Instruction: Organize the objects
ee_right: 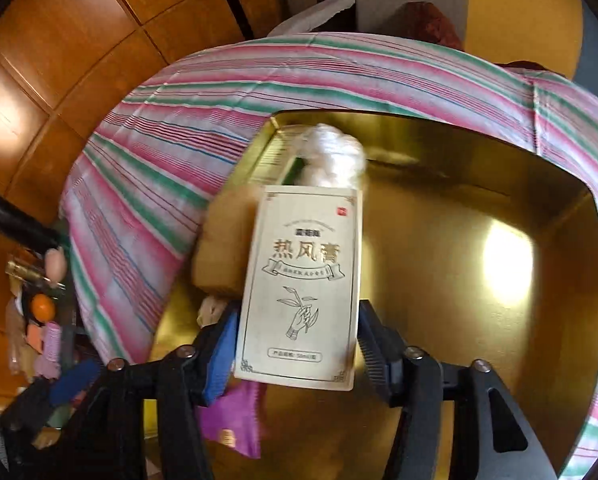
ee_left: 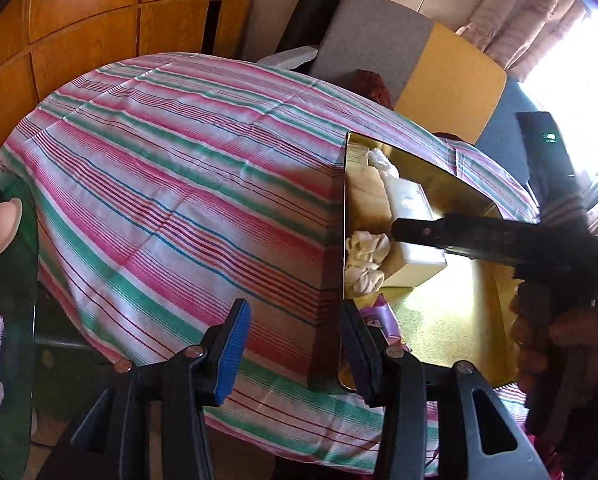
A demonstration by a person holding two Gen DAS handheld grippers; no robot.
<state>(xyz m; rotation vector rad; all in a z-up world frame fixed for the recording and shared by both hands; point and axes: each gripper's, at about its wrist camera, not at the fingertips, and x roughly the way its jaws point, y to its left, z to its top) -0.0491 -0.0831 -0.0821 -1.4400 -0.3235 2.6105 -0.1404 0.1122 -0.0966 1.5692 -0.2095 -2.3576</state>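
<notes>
right wrist view looks down into a gold tray (ee_right: 499, 184) that sits on a desk covered with a striped cloth (ee_right: 139, 152). the right gripper (ee_right: 295, 340) has a cream box (ee_right: 303, 284) with chinese print and a drawn hand between its fingers; the blue pad of one finger (ee_right: 219, 356) lies against the box's left edge, while the dark pad on the other side stands just beside the right edge, and i cannot tell whether it touches. the box is over the left part of the tray. beyond it lie a tan bundle (ee_right: 223, 240) and a crumpled white plastic wrap (ee_right: 331, 156), both near the tray's far left corner. a purple packet (ee_right: 235, 416) shows under the box's near end.

left wrist view shows the left gripper (ee_left: 295, 348) spread wide with nothing between its fingers, hanging over the cloth at the tray's (ee_left: 451, 312) near left corner. in this view the right gripper (ee_left: 419, 232) reaches in from the right over the box (ee_left: 415, 256), beside a cream knotted cloth (ee_left: 365, 264). off the desk's left edge, a jumble of small items (ee_right: 43, 320) is too blurred to name.
</notes>
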